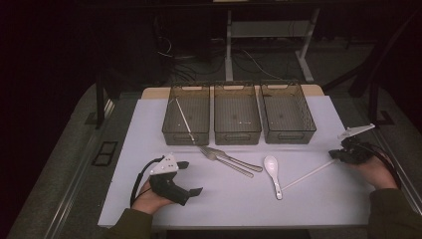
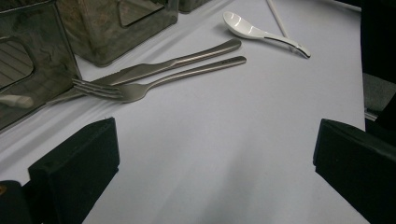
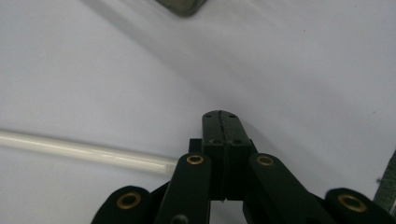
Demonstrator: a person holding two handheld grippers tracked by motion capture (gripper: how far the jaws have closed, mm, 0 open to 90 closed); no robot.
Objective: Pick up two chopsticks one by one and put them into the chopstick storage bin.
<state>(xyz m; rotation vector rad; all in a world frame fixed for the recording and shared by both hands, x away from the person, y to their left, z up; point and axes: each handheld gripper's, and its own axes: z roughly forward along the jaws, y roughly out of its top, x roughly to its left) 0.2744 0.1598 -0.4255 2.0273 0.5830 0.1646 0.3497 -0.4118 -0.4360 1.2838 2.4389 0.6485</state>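
On the white surface (image 1: 318, 124), seen from the high view, 3 mesh baskets (image 1: 237, 113) stand in a row at the far edge, and 1 white chopstick (image 1: 182, 119) already leans in the leftmost one, so this looks like sorting cutlery by kind. A fork (image 1: 225, 162) and knife (image 1: 234, 159) lie touching in front of the baskets, a white spoon (image 1: 272, 172) just right of them. The second chopstick (image 1: 308, 175) runs from near the spoon's handle toward the right tongs (image 1: 335, 155), which lie low at its far end, probably to pick it up. The left tongs (image 1: 191, 178) rest spread on the surface, apparently waiting.

In the left gripper view, the jaws stand wide apart with nothing between them; the fork (image 2: 140, 88), knife (image 2: 159, 67) and spoon (image 2: 261, 31) lie well ahead.

In the right gripper view, the right tongs (image 3: 222, 122) are pressed together and pinch nothing; the chopstick (image 3: 84, 150) lies beside them, its tip passing behind the left linkage, so it is not yet gripped.
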